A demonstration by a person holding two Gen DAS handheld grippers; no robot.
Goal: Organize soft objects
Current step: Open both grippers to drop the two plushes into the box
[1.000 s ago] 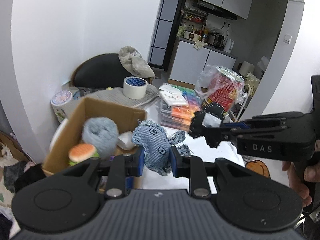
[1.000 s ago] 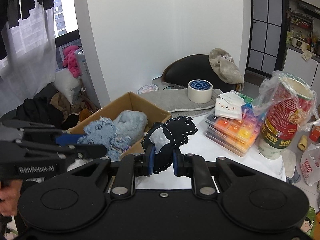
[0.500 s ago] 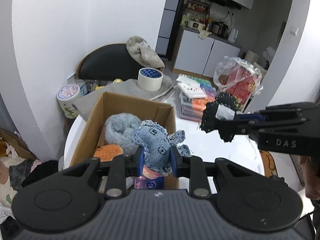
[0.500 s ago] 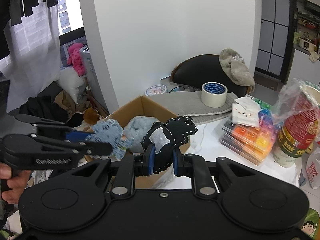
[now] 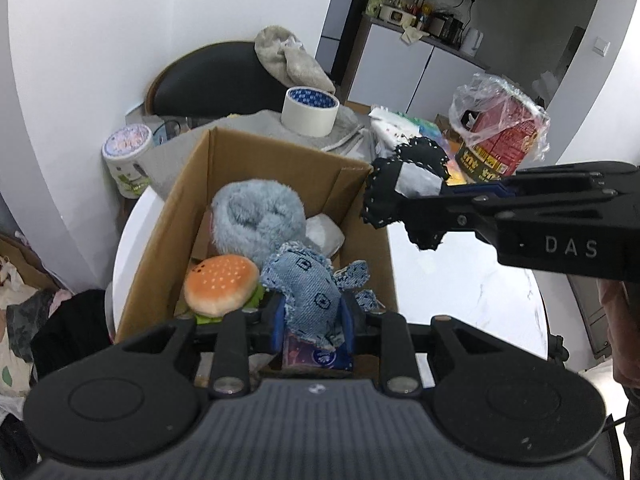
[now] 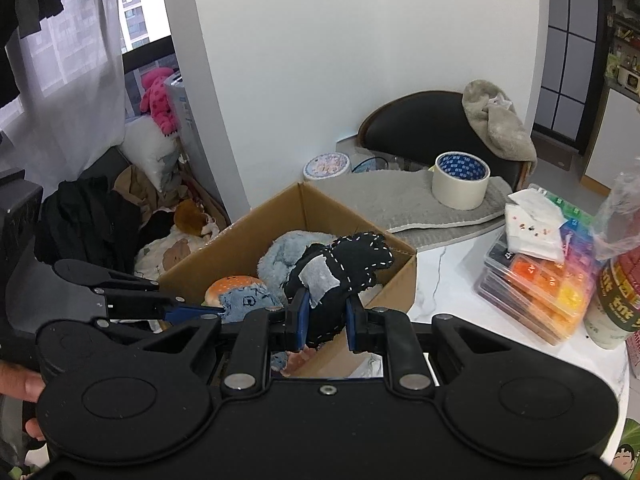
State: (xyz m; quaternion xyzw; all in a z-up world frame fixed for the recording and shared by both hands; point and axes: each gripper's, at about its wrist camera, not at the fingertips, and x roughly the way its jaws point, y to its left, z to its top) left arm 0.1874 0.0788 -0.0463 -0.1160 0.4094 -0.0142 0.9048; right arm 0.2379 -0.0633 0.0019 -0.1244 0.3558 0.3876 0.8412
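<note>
My left gripper (image 5: 312, 316) is shut on a blue denim soft toy (image 5: 308, 288) and holds it over the near end of an open cardboard box (image 5: 276, 152). Inside the box lie a fluffy grey-blue plush (image 5: 256, 216) and a burger plush (image 5: 220, 282). My right gripper (image 6: 326, 320) is shut on a black fabric toy (image 6: 344, 268) with white stitching and a grey patch. In the left wrist view that black toy (image 5: 404, 196) hangs at the box's right rim. In the right wrist view the denim toy (image 6: 244, 300) and the left gripper (image 6: 218, 312) come in from the left over the box (image 6: 280, 216).
On the white table (image 5: 460, 280) stand a tape roll (image 5: 310, 110) on a grey mat, stacked coloured plastic cases (image 6: 536, 280) and a bagged red canister (image 5: 500, 136). A round tin (image 5: 128, 160) sits left of the box. A dark chair (image 6: 420, 128) with a beige cloth stands behind.
Both grippers moved toward the box with their toys still held. The left one dropped lower over the box's near end; the black toy came up to the box's right rim.
</note>
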